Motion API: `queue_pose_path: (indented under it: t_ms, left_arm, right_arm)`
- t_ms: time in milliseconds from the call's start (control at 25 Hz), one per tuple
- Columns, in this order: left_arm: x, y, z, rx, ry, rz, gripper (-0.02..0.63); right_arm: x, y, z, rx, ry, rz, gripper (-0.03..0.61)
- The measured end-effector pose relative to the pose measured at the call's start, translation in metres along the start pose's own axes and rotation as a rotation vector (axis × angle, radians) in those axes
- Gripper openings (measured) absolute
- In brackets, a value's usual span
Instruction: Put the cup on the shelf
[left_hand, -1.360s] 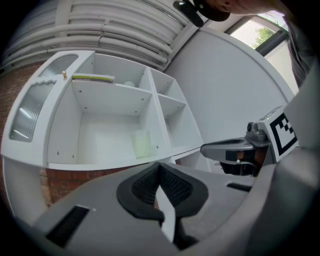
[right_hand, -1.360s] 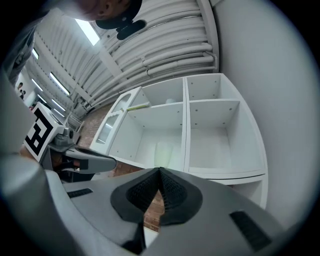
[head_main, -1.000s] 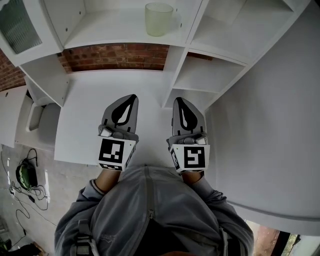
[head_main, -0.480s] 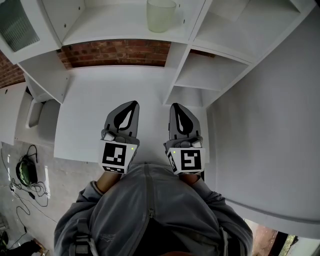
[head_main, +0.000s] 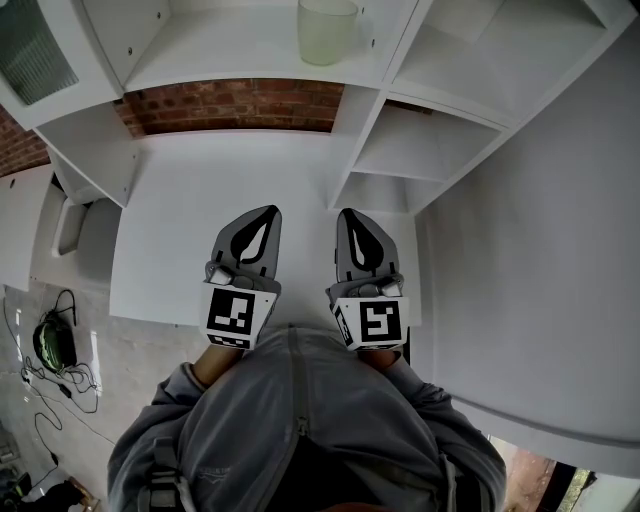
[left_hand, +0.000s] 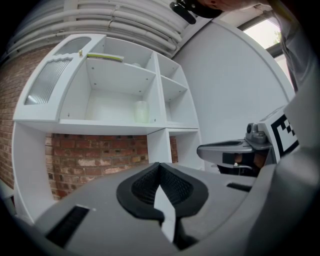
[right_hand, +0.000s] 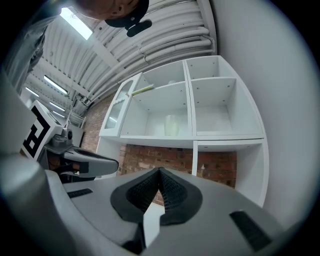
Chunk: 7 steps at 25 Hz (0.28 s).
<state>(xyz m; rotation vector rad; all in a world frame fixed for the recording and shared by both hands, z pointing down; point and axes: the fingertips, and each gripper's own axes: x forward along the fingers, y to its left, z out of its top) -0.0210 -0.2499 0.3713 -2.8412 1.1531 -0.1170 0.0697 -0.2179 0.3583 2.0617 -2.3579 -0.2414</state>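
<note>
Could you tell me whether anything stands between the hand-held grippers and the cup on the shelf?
Nothing visible does. The translucent pale green cup stands alone on the white shelf board; the left hand-held gripper and right hand-held gripper, both shut and empty, hover over the white desk below it.

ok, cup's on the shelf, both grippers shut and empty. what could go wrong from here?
1. The cup seems to stand close to the front edge of the shelf; a bump on a later reach might tip it off.
2. The left gripper and right gripper hang side by side, close together, over the desk; they could knock each other.
</note>
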Motion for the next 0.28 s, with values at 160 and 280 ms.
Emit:
queue_pose_path:
  t_ms: [160, 280]
  left_arm:
    - [-0.0005, -0.0001, -0.0015, 0.002, -0.006, -0.004, 0.006]
    - [0.0000, 0.0015, -0.0012, 0.009, -0.012, -0.009, 0.006]
  right_arm:
    - [-0.0009, 0.0022, -0.0024, -0.010, 0.006, 0.001, 0.026]
    - [-0.0006, 0.0033, -0.0052, -0.010, 0.007, -0.003, 0.026]
